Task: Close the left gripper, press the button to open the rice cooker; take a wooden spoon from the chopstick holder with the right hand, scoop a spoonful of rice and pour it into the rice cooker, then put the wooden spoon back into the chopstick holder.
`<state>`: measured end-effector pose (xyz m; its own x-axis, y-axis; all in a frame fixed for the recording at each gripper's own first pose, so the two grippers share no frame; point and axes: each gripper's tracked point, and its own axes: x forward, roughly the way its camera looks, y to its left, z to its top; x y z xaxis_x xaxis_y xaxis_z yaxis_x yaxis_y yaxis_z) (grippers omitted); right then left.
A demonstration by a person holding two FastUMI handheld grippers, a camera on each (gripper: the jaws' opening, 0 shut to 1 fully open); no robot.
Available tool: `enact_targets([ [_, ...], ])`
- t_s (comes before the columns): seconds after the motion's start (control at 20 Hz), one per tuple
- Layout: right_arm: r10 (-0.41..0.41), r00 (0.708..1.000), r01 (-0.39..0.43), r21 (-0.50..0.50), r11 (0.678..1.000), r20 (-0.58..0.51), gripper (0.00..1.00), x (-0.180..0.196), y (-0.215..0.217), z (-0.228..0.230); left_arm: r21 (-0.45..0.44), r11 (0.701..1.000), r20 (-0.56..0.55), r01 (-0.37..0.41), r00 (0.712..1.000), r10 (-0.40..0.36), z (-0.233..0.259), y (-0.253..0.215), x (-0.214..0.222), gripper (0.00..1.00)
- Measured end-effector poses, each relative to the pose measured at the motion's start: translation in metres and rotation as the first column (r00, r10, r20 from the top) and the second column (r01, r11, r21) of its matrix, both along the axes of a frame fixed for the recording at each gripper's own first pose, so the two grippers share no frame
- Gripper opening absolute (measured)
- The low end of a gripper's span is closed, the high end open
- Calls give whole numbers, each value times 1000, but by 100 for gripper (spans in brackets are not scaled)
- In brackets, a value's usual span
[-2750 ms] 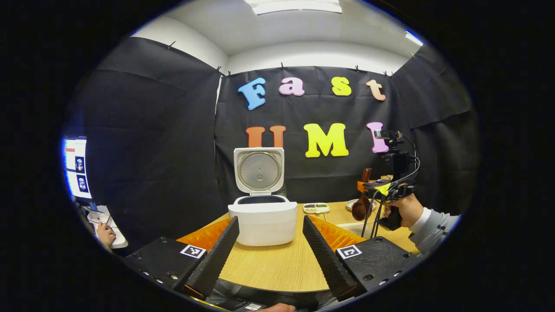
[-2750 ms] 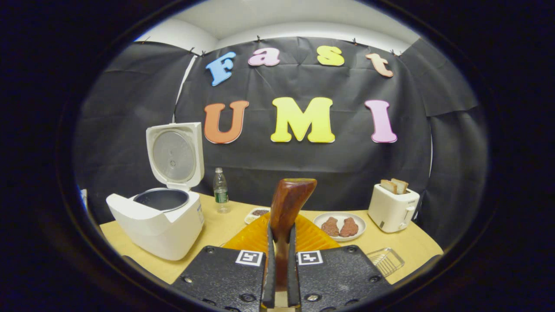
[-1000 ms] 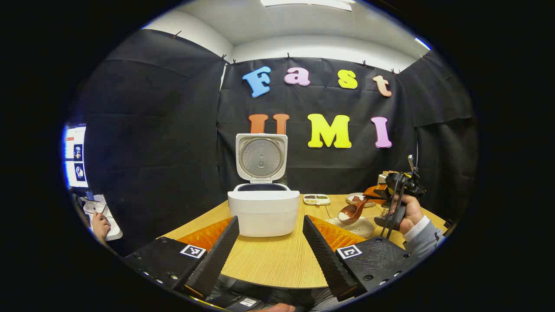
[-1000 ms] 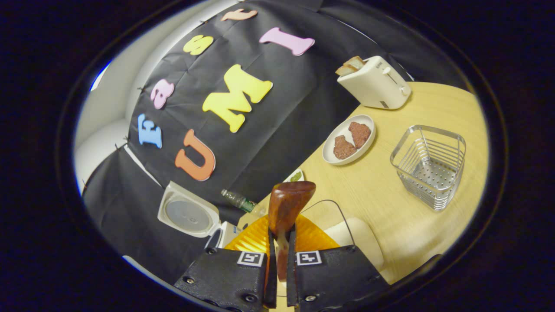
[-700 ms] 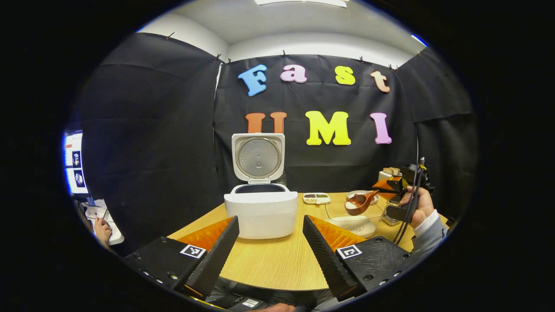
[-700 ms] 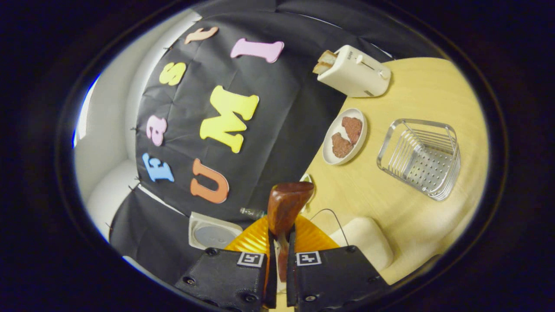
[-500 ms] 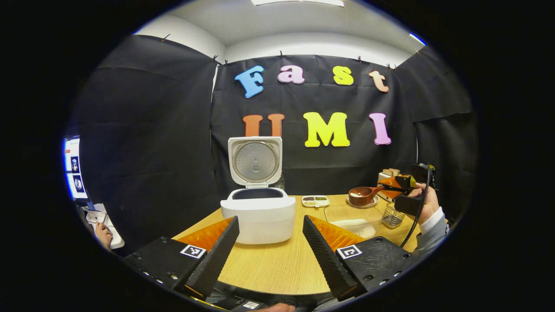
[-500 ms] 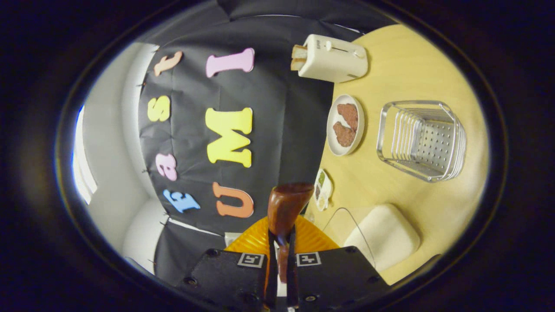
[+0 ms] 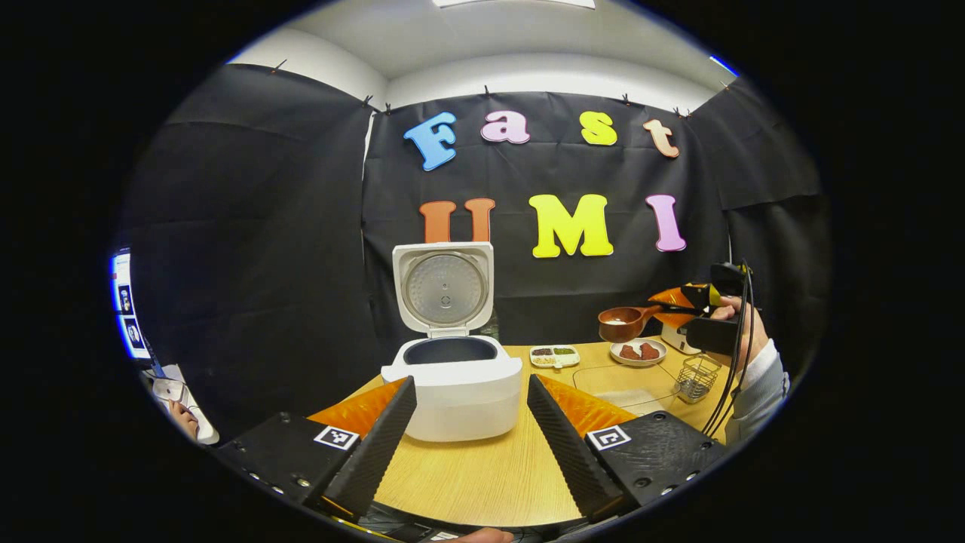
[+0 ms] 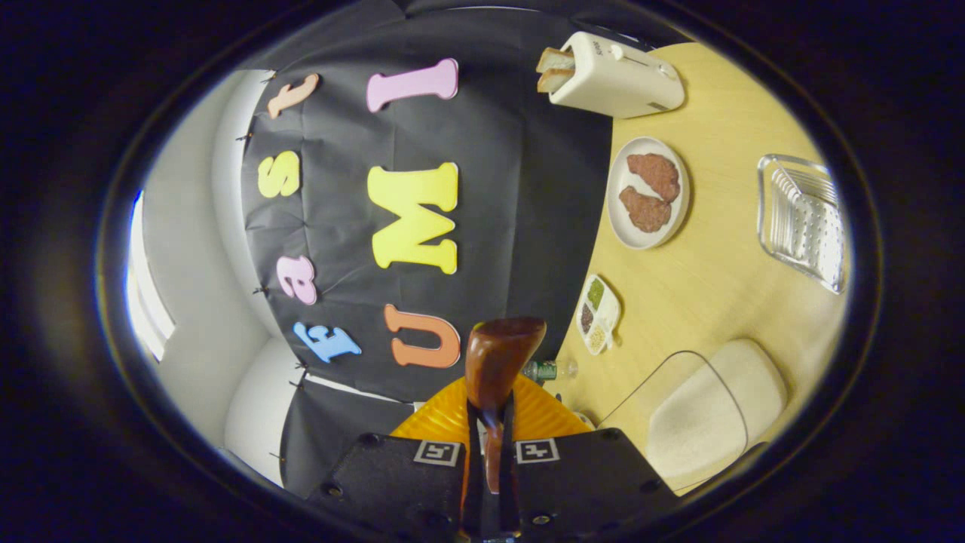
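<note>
Left gripper [image 9: 471,422] fingers apart, right gripper [image 10: 488,483] clamping wooden spoon [image 9: 623,323] (seemingly rice-filled), plate [image 9: 638,361] below.

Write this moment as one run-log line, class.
cooker lid: open | right claw: shut on wooden spoon, rice loaded, raised | left claw: open, idle

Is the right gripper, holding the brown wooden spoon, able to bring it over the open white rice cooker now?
Probably yes. The right gripper holds the brown wooden spoon level above the table, and the white rice cooker stands open with its lid upright; nothing stands between them.
</note>
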<state>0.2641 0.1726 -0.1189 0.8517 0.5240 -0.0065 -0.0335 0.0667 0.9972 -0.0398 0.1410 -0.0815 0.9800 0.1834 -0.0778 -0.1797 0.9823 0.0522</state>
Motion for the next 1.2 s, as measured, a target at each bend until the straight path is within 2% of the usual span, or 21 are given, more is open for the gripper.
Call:
enact_targets([
  [0.35, 72, 994, -60, -145, 988, 80, 13, 21, 81, 46, -52, 998, 25, -36, 999, 37, 12, 29, 1, 95],
  [0.55, 115, 989, -90, -235, 968, 95, 13, 34, 133, 58, -31, 996, 35, -79, 996, 81, 20, 52, -10, 95],
  [0.6, 133, 986, -102, -270, 958, 98, 13, 37, 148, 58, -29, 996, 34, -88, 995, 89, 21, 56, -12, 94],
  [0.65, 152, 983, -115, -303, 946, 101, 13, 39, 164, 58, -28, 995, 34, -91, 995, 92, 23, 57, -14, 84],
  [0.7, 171, 980, -128, -334, 934, 103, 13, 42, 180, 57, -24, 995, 36, -96, 995, 97, 24, 60, -18, 94],
  [0.8, 214, 971, -157, -393, 906, 106, 13, 44, 213, 53, -16, 994, 40, -110, 993, 111, 28, 66, -22, 94],
  [0.85, 229, 967, -162, -424, 891, 112, 13, 44, 226, 51, -12, 994, 41, -113, 993, 114, 29, 67, -24, 84],
  [0.9, 244, 963, -166, -461, 872, 116, 13, 44, 239, 48, -9, 993, 40, -117, 992, 117, 29, 69, -25, 94],
  [1.1, 265, 955, -140, -587, 797, 131, 13, 51, 275, 33, -1, 990, 23, -139, 990, 139, 22, 80, -30, 94],
  [1.2, 267, 951, -107, -648, 754, 154, 14, 54, 287, 33, -38, 992, 9, -119, 993, 120, 19, 78, -27, 94],
])
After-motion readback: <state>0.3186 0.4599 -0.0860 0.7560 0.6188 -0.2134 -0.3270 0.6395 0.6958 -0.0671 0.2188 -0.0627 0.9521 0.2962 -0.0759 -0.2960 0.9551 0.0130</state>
